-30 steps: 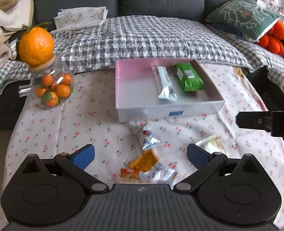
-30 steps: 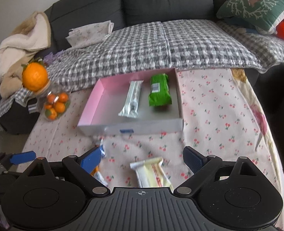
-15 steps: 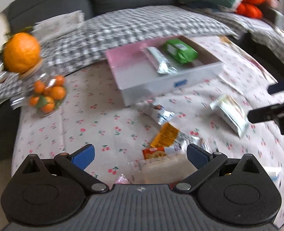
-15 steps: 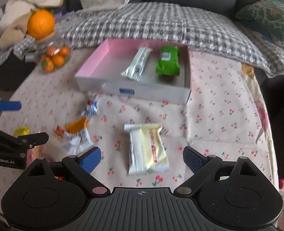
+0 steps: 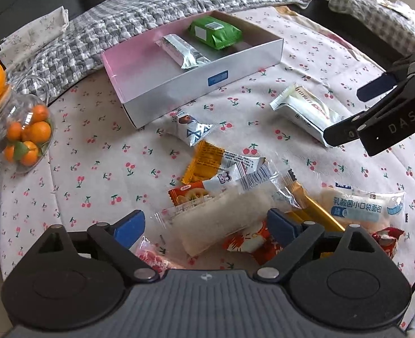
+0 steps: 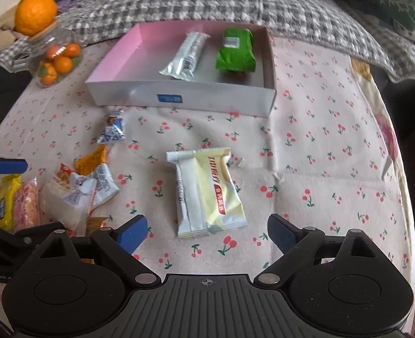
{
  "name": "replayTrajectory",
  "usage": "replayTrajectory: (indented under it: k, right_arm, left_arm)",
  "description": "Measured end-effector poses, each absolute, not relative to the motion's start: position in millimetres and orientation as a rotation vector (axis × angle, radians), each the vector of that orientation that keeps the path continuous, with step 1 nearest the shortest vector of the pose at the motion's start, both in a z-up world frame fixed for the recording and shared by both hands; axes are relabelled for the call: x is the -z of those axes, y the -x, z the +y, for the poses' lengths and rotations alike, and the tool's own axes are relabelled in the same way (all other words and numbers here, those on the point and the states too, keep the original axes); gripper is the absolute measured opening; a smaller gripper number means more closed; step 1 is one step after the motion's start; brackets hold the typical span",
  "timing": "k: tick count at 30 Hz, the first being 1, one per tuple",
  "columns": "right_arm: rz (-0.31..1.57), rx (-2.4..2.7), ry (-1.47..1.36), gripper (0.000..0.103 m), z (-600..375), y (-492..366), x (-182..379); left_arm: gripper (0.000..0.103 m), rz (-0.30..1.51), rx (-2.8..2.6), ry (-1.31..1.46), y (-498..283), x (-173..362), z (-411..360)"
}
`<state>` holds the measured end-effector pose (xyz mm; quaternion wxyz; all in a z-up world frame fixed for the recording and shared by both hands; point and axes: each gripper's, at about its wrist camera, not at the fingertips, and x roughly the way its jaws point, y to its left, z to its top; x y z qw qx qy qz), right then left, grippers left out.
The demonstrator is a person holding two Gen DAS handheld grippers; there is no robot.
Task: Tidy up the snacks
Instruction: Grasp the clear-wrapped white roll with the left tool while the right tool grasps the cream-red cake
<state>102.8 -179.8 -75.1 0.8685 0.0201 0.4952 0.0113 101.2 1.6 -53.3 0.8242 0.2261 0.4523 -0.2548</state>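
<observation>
A pink-lined white box [image 5: 179, 93] [image 6: 179, 100] on the cherry-print cloth holds a silver bar [image 5: 182, 50] [image 6: 186, 55] and a green packet [image 5: 214, 31] [image 6: 235, 50]. A cream wafer packet [image 6: 207, 194] [image 5: 306, 111] lies just ahead of my open, empty right gripper [image 6: 206, 232]. A heap of loose snacks [image 5: 230, 194] [image 6: 75, 191] lies under my open, empty left gripper [image 5: 206, 225], with a clear-wrapped white bar [image 5: 224, 219] between its fingers. A small blue-white packet [image 5: 192, 129] [image 6: 111, 131] lies near the box front.
A glass jar of small oranges [image 5: 24, 138] [image 6: 55, 59] with a big orange on its lid stands at the left. A sofa with a checked blanket [image 6: 207, 2] lies behind. A bread packet with Chinese print [image 5: 362, 205] lies at the right of the heap.
Both grippers have pulled back and lowered toward the near table edge. The snack heap has come under the left gripper, and the cream packet now lies closer to the right gripper.
</observation>
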Motion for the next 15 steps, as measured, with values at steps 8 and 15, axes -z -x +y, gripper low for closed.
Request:
replayTrajectory:
  k: [8,15]
  right_arm:
    - [1.067,0.018,-0.06,0.094,-185.8,-112.7,85.3]
    - [1.074,0.032,-0.06,0.094,-187.9,-119.8,95.4]
  left_arm:
    - [0.083,0.97,0.56,-0.484,-108.7,60.3,0.8]
    - [0.059,1.004,0.513,-0.422,-117.2,64.1,-3.7]
